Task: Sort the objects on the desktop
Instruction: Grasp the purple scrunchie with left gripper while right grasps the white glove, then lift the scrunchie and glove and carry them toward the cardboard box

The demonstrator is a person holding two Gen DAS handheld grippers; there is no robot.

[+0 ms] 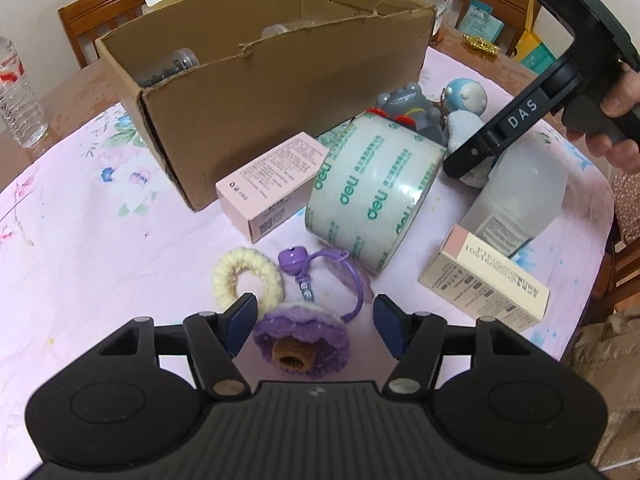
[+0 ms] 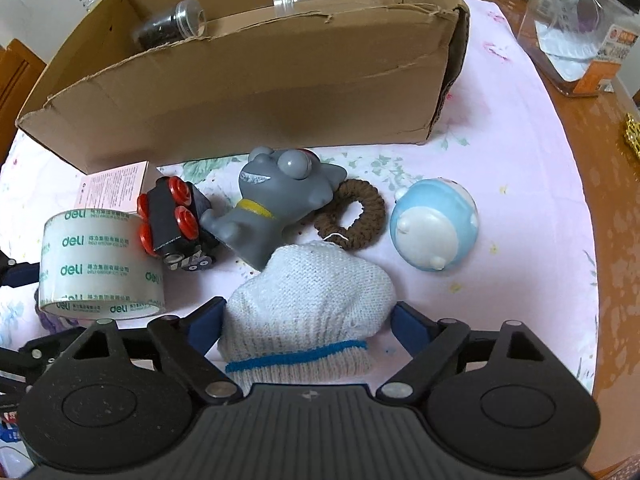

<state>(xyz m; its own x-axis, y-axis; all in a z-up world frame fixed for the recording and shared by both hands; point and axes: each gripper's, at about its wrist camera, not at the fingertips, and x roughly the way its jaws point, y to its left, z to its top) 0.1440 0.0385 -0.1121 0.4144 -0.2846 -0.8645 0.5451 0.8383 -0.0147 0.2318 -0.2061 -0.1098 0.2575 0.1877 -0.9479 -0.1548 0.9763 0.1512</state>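
Purple crochet flower (image 1: 301, 340): on desk (image 1: 100, 240), between released jaws of left gripper (image 1: 314, 316). White knit glove (image 2: 308, 312): on desk, between released jaws of right gripper (image 2: 310, 320). Cardboard box (image 1: 280, 92) behind; tape roll (image 1: 372, 196) beside.

The left gripper (image 1: 315, 317) hangs with jaws spread either side of a purple crocheted flower (image 1: 301, 338) on a pink floral tablecloth (image 1: 80, 240). Just beyond lie a cream hair tie (image 1: 244, 280) and a purple bell charm (image 1: 297, 259). Farther off, a tape roll (image 1: 370, 196) stands between two pink boxes, with a cardboard box (image 1: 280, 92) behind. The right gripper (image 1: 516, 120) reaches in from the far right.
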